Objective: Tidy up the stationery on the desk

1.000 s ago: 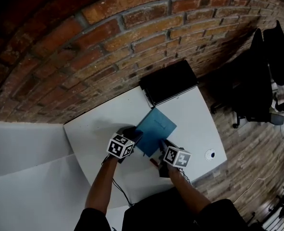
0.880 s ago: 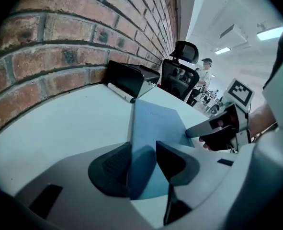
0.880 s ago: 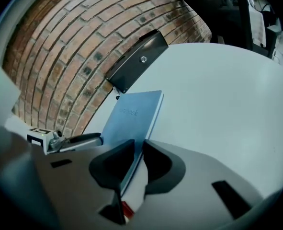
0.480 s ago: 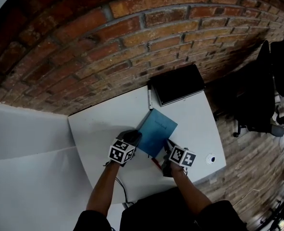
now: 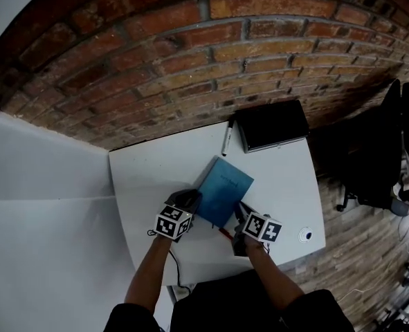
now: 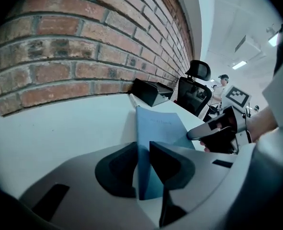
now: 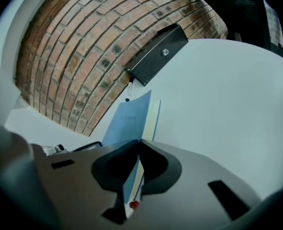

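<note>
A blue notebook (image 5: 223, 187) lies at an angle in the middle of the white desk (image 5: 149, 178). My left gripper (image 5: 192, 199) is shut on its near-left edge, and the cover (image 6: 158, 128) runs straight out between the jaws. My right gripper (image 5: 239, 211) is shut on the near-right corner, where the cover and cream pages (image 7: 131, 116) show between the jaws. A red pen (image 5: 224, 234) lies on the desk just below the right gripper. A black-and-white marker (image 5: 226, 139) rests by the wall beside a black box (image 5: 272, 124).
A brick wall (image 5: 190, 61) runs along the desk's far edge. A small white round thing (image 5: 306, 235) sits near the desk's right front corner. A cable (image 5: 174, 268) hangs off the front edge. Black office chairs (image 5: 370, 158) stand to the right. A person (image 6: 222, 80) stands far off.
The head view has shifted, bringing the marker by the wall into sight. Both grippers keep their hold on the notebook, which has barely moved on the desk.
</note>
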A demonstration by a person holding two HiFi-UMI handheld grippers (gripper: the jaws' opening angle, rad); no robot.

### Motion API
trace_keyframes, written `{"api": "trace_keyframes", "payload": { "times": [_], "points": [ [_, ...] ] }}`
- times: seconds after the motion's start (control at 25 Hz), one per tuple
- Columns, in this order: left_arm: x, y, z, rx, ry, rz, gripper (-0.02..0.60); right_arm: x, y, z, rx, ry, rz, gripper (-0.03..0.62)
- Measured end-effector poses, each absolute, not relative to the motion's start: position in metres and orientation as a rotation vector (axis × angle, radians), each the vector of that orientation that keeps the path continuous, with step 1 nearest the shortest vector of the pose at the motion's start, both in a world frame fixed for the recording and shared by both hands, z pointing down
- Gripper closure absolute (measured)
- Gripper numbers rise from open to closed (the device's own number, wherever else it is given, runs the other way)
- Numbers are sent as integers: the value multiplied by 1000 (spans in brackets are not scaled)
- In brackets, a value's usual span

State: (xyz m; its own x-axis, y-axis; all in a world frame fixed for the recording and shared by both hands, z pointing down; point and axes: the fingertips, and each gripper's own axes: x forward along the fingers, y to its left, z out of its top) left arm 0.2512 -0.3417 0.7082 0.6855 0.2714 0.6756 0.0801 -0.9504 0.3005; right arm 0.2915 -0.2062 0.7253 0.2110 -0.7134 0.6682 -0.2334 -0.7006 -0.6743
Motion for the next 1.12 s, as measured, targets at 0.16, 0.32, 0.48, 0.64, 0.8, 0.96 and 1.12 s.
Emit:
{"api": "trace_keyframes", "payload": {
  "times": [0.16,0.32,0.48,0.64,0.8,0.96,1.12],
  "points": [
    [234,-358,705,2647,188,1091,497,281,-224,722,-2053,947,-1512,560],
    [212,-371,704,2635,108,1084,497,271,-242,720,-2042,1024,-1539,560],
    [187,-379,704,2620,23,1065,497,256,-256,718,-2041,1111,-1566,560],
    [160,-385,703,2604,-59,1049,497,236,-266,716,-2037,1195,-1596,560],
    [131,-387,705,2582,-136,1038,497,215,-274,716,-2027,1273,-1625,560],
    [102,-387,707,2553,-217,1023,497,194,-279,718,-2008,1347,-1660,560],
    [72,-388,708,2521,-302,1002,497,171,-287,719,-1981,1430,-1693,560]
  ]
}}
